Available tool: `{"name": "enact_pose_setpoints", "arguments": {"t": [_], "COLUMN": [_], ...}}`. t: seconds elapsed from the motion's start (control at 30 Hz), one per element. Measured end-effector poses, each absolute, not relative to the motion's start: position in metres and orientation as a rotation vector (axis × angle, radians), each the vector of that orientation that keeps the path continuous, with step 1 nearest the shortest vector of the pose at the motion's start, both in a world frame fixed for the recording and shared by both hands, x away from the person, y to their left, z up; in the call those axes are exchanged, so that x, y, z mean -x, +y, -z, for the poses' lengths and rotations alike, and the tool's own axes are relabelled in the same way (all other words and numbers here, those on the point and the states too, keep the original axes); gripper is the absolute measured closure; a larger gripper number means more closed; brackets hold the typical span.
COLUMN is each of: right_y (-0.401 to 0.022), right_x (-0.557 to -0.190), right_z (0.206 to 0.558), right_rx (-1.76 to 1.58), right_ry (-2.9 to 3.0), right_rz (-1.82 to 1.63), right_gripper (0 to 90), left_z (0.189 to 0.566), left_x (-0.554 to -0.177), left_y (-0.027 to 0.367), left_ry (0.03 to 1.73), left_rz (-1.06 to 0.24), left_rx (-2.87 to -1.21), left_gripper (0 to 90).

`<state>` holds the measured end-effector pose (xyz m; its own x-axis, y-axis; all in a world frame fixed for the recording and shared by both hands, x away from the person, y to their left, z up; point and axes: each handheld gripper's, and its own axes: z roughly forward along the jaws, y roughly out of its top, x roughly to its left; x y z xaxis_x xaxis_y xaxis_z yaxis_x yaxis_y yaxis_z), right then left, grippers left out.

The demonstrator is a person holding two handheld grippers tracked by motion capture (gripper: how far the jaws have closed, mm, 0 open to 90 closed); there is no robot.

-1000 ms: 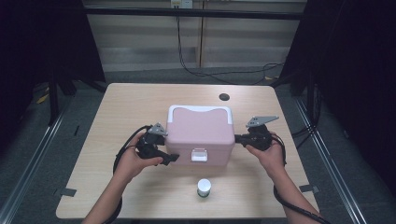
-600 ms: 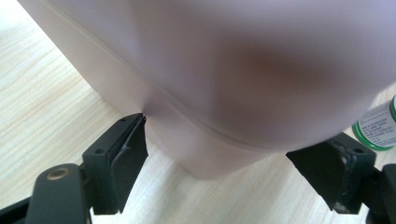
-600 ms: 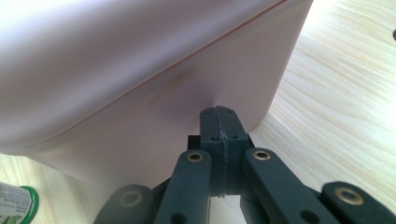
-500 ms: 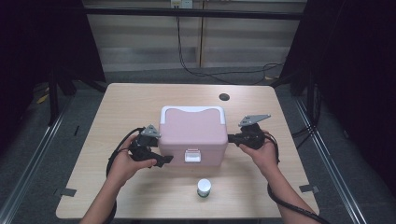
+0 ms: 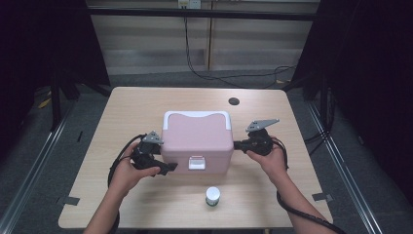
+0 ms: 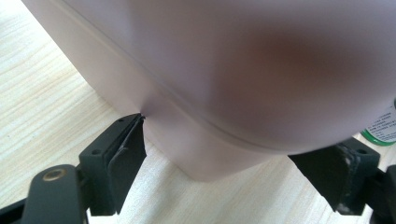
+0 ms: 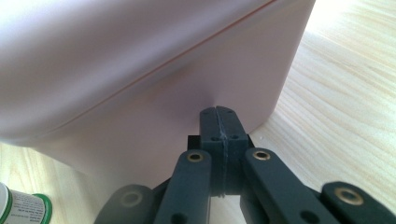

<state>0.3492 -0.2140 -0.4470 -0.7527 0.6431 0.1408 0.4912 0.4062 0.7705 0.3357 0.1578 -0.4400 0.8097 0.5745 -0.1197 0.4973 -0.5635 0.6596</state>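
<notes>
Between both claws [image 5: 168, 165] [image 5: 237, 145] sits the pink cooler box [image 5: 196, 139].

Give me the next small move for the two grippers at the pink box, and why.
Probably keep easing the pink box toward the person, stopping short of the small jar. The left gripper stands open with its jaws either side of the box's front-left corner, the right gripper is shut with its tips against the box's right side, so the box is pinched between them, and the jar sits just ahead.
</notes>
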Motion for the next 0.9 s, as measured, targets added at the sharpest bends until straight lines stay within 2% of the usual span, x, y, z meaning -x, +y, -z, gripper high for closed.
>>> {"name": "enact_pose_setpoints", "arguments": {"t": [0.5,0.9], "right_y": [-0.216,-0.232], "right_x": [-0.345,-0.339], "right_z": [0.437,0.393], "right_rx": [-0.979,-1.002], "right_ry": [2.504,2.512], "right_rz": [-1.231,-1.223], "right_gripper": [88.0,90.0], "left_z": [0.442,0.437], "left_x": [-0.337,-0.343], "left_y": [0.164,0.182], "left_ry": [0.81,0.947], "left_rz": [-0.086,0.008], "left_rx": [-2.262,-2.274], "left_gripper": [21.6,19.6]}}
